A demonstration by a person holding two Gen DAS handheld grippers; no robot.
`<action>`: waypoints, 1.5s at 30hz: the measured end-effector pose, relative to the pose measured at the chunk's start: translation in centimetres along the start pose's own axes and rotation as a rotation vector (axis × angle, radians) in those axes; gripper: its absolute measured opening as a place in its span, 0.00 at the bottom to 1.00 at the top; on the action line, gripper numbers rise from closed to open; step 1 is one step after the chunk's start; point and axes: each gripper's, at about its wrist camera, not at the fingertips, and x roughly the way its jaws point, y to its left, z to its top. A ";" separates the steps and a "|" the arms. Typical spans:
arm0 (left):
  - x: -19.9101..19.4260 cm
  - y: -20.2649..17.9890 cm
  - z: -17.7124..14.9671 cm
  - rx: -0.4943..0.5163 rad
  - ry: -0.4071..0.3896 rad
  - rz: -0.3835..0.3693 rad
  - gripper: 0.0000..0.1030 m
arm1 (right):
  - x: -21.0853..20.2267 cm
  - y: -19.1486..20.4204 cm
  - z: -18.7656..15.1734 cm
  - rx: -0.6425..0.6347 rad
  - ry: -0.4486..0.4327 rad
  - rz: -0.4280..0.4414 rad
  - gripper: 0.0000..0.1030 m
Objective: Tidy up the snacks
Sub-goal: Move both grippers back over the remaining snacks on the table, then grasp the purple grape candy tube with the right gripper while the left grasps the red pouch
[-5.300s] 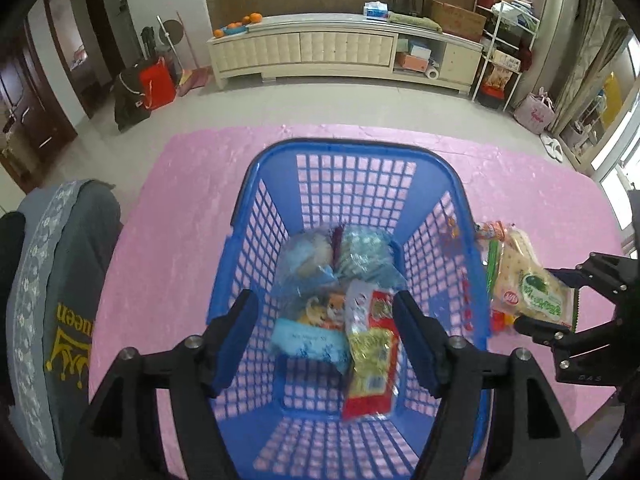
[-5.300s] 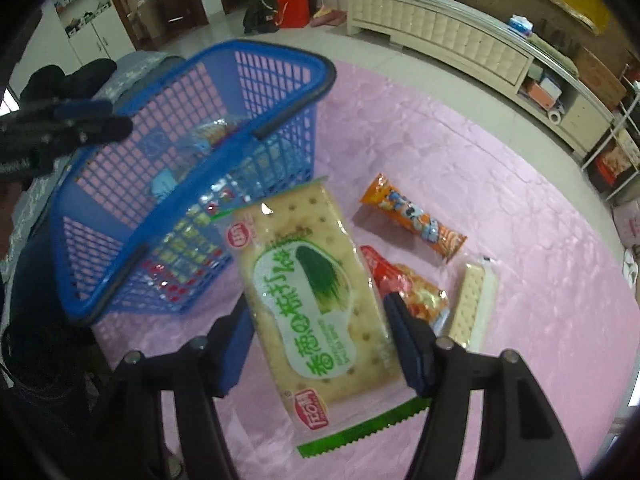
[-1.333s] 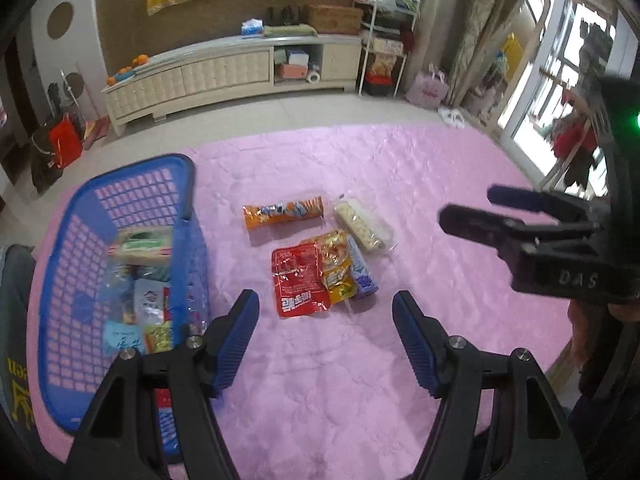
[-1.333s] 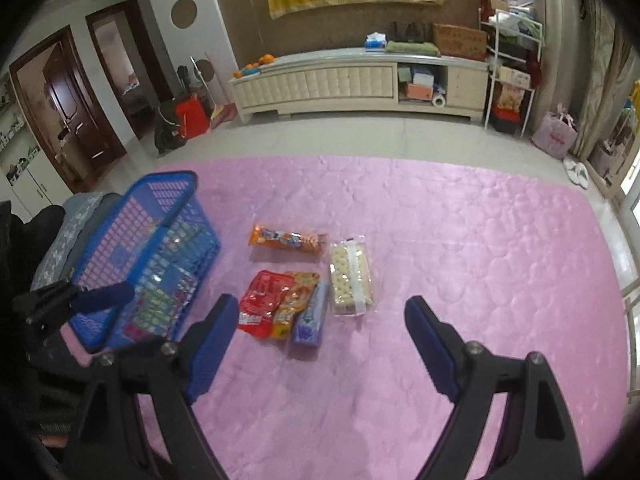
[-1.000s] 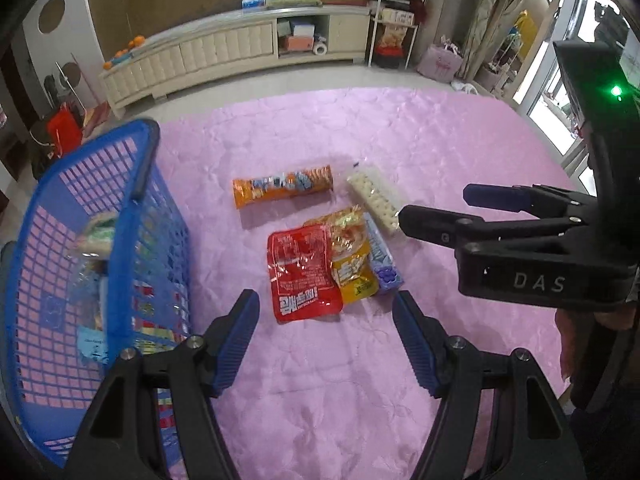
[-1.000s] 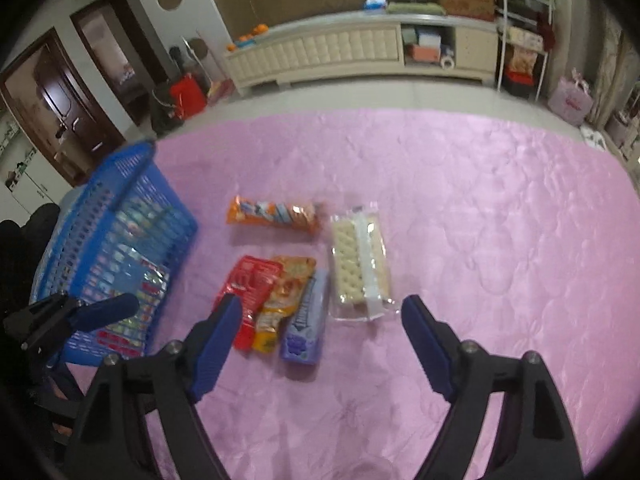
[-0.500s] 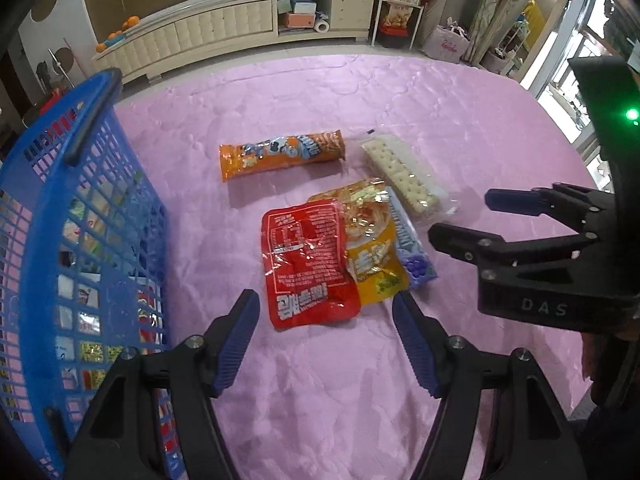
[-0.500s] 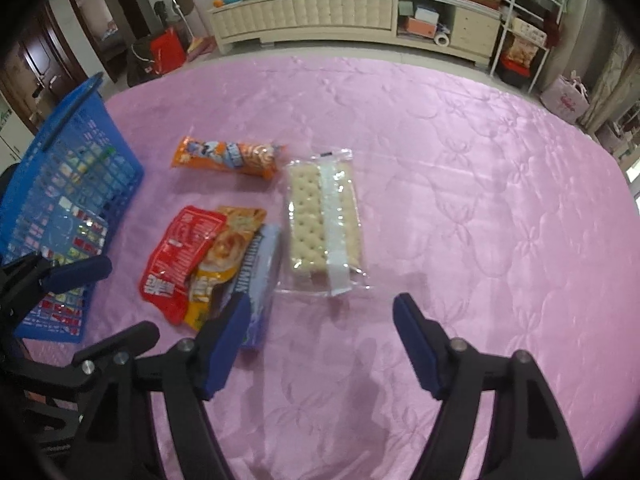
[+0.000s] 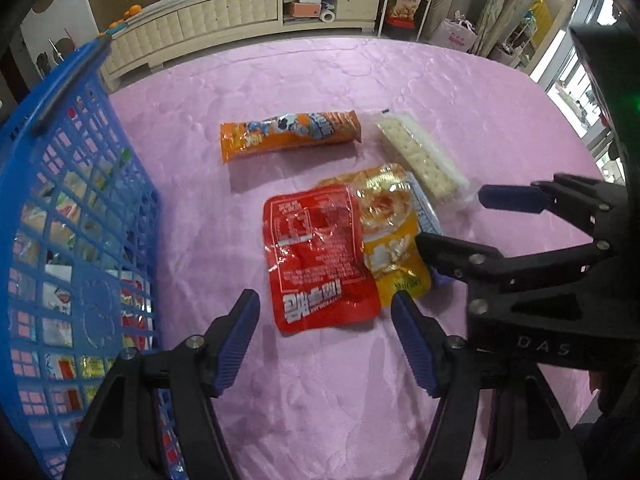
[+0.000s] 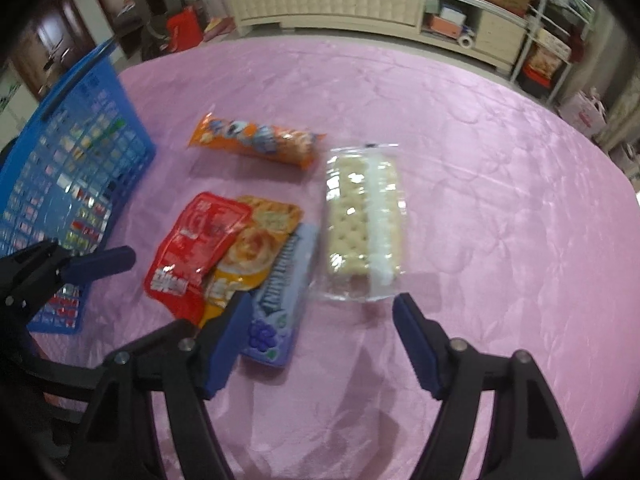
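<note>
Several snacks lie on the pink tablecloth (image 9: 320, 400): a red packet (image 9: 320, 256), a yellow packet (image 9: 390, 236), an orange tube pack (image 9: 290, 134), a clear cracker pack (image 9: 418, 158) and a purple pack (image 10: 282, 292). My left gripper (image 9: 325, 308) is open and empty, just in front of the red packet. My right gripper (image 10: 322, 308) is open and empty, just in front of the cracker pack (image 10: 364, 220) and the purple pack. The blue basket (image 9: 76, 208) at the left holds several snacks.
A cream cabinet (image 9: 224, 24) and shelves (image 10: 552, 40) stand beyond the table. The table's far edge runs along the floor. The right gripper body (image 9: 560, 264) sits at the right in the left wrist view.
Both grippers have left the basket, swung right and come down close over the loose snacks. The green cracker pack the right gripper held earlier now lies in the basket.
</note>
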 end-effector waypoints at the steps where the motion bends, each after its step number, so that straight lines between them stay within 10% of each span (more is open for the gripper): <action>1: 0.1 0.0 -0.2 -0.002 -0.003 0.005 0.63 | 0.1 0.1 0.1 -0.004 0.004 0.000 0.75; 10: 0.7 -0.5 -1.2 -0.009 0.012 -0.021 0.64 | 0.7 0.6 0.6 0.012 0.030 0.049 0.64; 14: 0.9 -0.5 -1.6 -0.030 0.025 -0.030 0.64 | 1.6 1.2 0.6 -0.021 0.023 -0.038 0.23; 37: 4.3 2.3 2.8 -0.224 0.059 0.033 0.66 | -1.7 -4.5 -1.9 0.171 -0.089 0.023 0.23; 45: 4.7 1.3 3.1 -0.128 0.091 0.021 0.60 | -1.2 -5.3 -1.8 0.166 -0.084 0.045 0.23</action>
